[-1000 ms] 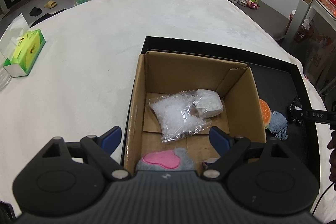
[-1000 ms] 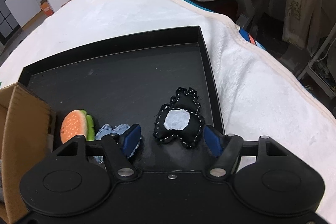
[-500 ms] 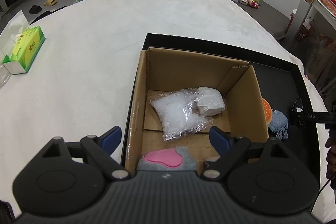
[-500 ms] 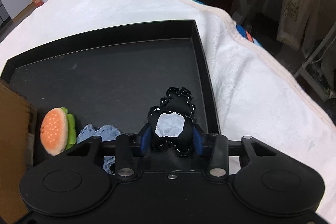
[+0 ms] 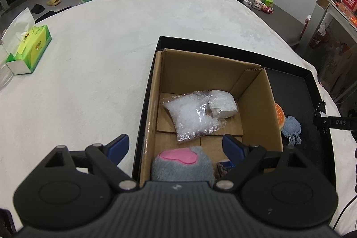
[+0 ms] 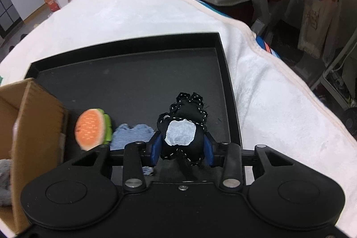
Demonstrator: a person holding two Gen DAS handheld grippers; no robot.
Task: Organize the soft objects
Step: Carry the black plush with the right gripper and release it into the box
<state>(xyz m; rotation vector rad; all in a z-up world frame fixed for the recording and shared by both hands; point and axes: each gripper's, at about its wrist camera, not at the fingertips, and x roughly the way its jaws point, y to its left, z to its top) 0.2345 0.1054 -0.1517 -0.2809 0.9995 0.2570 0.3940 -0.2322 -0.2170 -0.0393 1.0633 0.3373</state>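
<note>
In the right wrist view, our right gripper sits at lower centre of the frame with its blue pads pressed against both sides of the black stitched plush, pinching it over the black tray. Just left of it lie a blue knitted piece and an orange-and-green burger plush, the latter beside the wall of the cardboard box at the left edge. In the left wrist view, our left gripper fills the bottom of the frame, its fingers spread wide and holding nothing, above the near end of the box. Inside the box, at mid frame, we see a clear bag of white pellets touching a white pouch, and nearer the lens a grey plush with a pink patch. A green tissue box rests on the white cloth at the far left.
</note>
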